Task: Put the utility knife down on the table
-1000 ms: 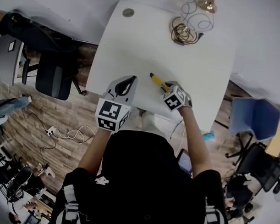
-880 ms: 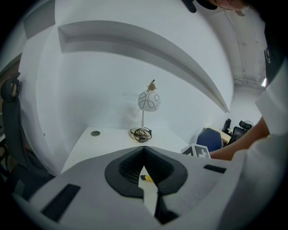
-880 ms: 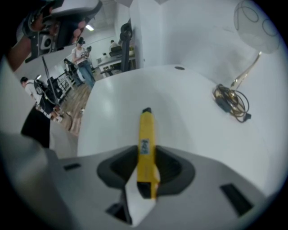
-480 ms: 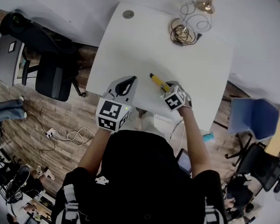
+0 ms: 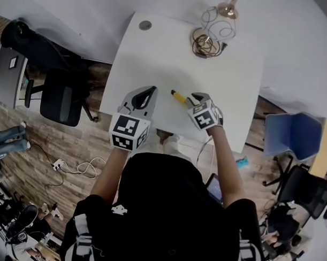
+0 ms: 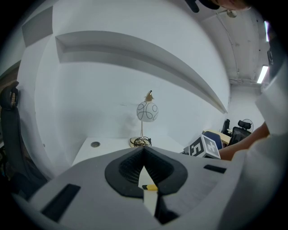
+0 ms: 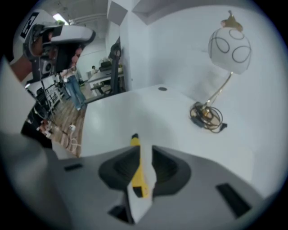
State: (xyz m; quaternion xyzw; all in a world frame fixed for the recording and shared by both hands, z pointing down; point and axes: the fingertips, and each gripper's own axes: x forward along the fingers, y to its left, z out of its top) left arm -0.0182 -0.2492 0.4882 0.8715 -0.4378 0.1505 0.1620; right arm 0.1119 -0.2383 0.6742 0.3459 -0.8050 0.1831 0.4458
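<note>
A white table [image 5: 155, 52] stands against a white wall, over a wood-plank floor [image 5: 61, 145]. The utility knife [image 5: 179, 96], a slim yellow bar with a black tip, lies flat on the table. It is close to the middle of the near edge, slanted with its tip toward the far left corner, and it has not shifted since a second ago.

Just behind its rear end hangs the right gripper [image 5: 198, 98], which has lifted a little since then. Its grey jaws stand partly apart and have just been closing. The knife shows in the gap between their ribbed black pads, lying below them and not pinched.

Left of the knife, near the same edge, the left gripper [image 5: 152, 91] has its jaw tips together, gripping nothing.

At the far edge, a coil of dark cable [image 5: 204, 43] sits at the brass foot of a lamp [image 7: 229, 45] with a round white shade. A small round metal cap [image 5: 145, 25] is set in the far left corner. A black office chair [image 5: 60, 94] stands off the left edge.
</note>
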